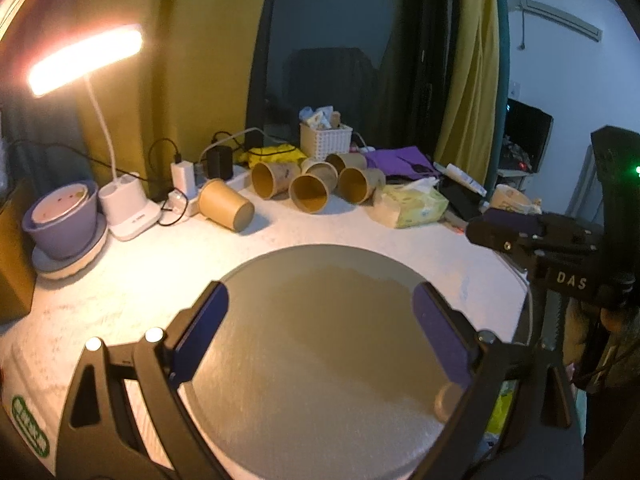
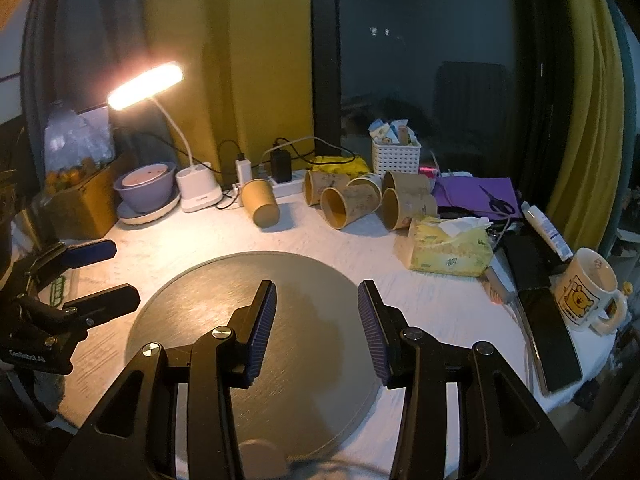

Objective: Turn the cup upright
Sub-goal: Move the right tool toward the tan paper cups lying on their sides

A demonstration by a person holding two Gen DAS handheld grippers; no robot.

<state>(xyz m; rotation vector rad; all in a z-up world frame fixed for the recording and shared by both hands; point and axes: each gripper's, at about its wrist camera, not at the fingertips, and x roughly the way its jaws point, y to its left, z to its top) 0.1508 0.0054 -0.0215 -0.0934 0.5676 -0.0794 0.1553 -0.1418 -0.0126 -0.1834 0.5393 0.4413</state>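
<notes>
Several brown paper cups lie on their sides at the back of the white table. One cup [image 1: 226, 205] [image 2: 261, 202] lies apart on the left, its base toward me. The others [image 1: 309, 192] [image 2: 348, 206] lie in a cluster with their mouths toward me. A round grey mat [image 1: 320, 360] [image 2: 248, 320] lies in front. My left gripper [image 1: 320, 304] is open and empty over the mat; it also shows at the left of the right wrist view [image 2: 108, 272]. My right gripper [image 2: 316, 300] is open and empty over the mat; it also shows at the right of the left wrist view [image 1: 504, 236].
A lit desk lamp [image 1: 86, 60] [image 2: 146, 86] stands at the back left beside a purple bowl [image 1: 62, 220] [image 2: 146, 188]. A tissue pack [image 1: 412, 206] [image 2: 448, 250], white basket [image 2: 396, 156], power strip with chargers [image 2: 280, 184], phone [image 2: 550, 344] and mug [image 2: 588, 292] crowd the back and right.
</notes>
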